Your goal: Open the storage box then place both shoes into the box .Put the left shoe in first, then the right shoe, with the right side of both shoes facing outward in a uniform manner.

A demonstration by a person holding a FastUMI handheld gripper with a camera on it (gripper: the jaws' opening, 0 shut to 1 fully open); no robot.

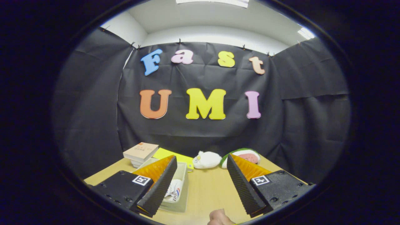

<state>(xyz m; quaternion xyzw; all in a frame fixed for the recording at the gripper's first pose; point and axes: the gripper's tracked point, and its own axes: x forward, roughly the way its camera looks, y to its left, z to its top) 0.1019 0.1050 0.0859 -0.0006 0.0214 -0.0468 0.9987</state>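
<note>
Gripper point(201, 175) held wide, nothing between fingers. Storage box point(182, 187) w/ shoe point(173, 191) partly hidden behind left finger; books point(141, 152), plush toys point(207, 159) seen at table point(206, 190) far edge.

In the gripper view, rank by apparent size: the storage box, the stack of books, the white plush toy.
Largest: storage box, though nearness inflates it.
Stack of books and white plush toy look alike; not ranked.
The gripper has its jaws open, empty.

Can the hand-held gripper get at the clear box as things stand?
Probably yes. The hand-held gripper is open with nothing between its fingers, and the clear box sits on the table just beside the left finger, a shoe showing inside.
</note>
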